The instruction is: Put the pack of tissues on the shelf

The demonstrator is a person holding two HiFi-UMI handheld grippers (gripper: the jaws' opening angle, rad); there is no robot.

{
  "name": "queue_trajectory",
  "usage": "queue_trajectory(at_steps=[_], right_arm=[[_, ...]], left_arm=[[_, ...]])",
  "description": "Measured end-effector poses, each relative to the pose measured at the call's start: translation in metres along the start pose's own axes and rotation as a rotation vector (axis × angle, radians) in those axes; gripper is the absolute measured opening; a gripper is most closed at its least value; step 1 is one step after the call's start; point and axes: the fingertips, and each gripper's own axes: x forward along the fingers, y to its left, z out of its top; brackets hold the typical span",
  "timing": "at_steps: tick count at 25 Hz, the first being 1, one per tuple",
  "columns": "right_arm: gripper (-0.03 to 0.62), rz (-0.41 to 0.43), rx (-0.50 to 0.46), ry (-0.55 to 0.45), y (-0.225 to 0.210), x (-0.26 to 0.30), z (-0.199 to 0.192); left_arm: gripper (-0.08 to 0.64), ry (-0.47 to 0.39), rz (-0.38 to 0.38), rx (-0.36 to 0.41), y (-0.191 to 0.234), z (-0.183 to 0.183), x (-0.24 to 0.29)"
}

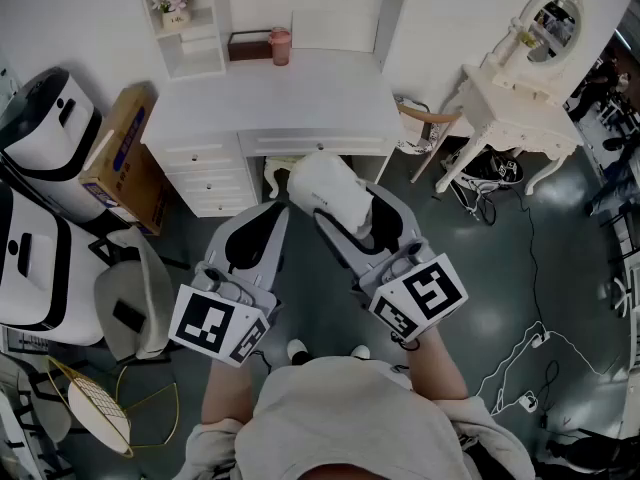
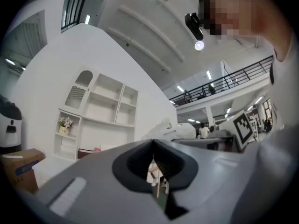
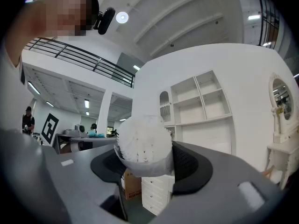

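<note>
The pack of tissues [image 1: 330, 193] sits clamped between the jaws of the right gripper [image 1: 345, 213], which stand fairly wide around its soft bulk, held level in the air in front of the white desk [image 1: 300, 93]. The left gripper [image 1: 268, 218] is closed and empty. The pickup looks done. What remains is carrying the pack to the shelf [image 1: 215, 18], which is well apart, and releasing it there.

Two grippers here, left gripper [image 1: 262, 226] and right gripper [image 1: 338, 216]; one pack of tissues [image 1: 326, 188], one desk [image 1: 300, 98], one pink cup [image 1: 280, 46], one cardboard box [image 1: 125, 153], one dressing table [image 1: 510, 103].
</note>
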Motion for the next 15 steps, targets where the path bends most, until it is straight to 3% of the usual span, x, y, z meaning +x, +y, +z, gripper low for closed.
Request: queue_trajectory(at_steps=[15], right_arm=[[0.270, 0.002, 0.037, -0.023, 0.020, 0.024, -0.001]], left_arm=[[0.000, 0.004, 0.014, 0.015, 0.027, -0.001, -0.017]])
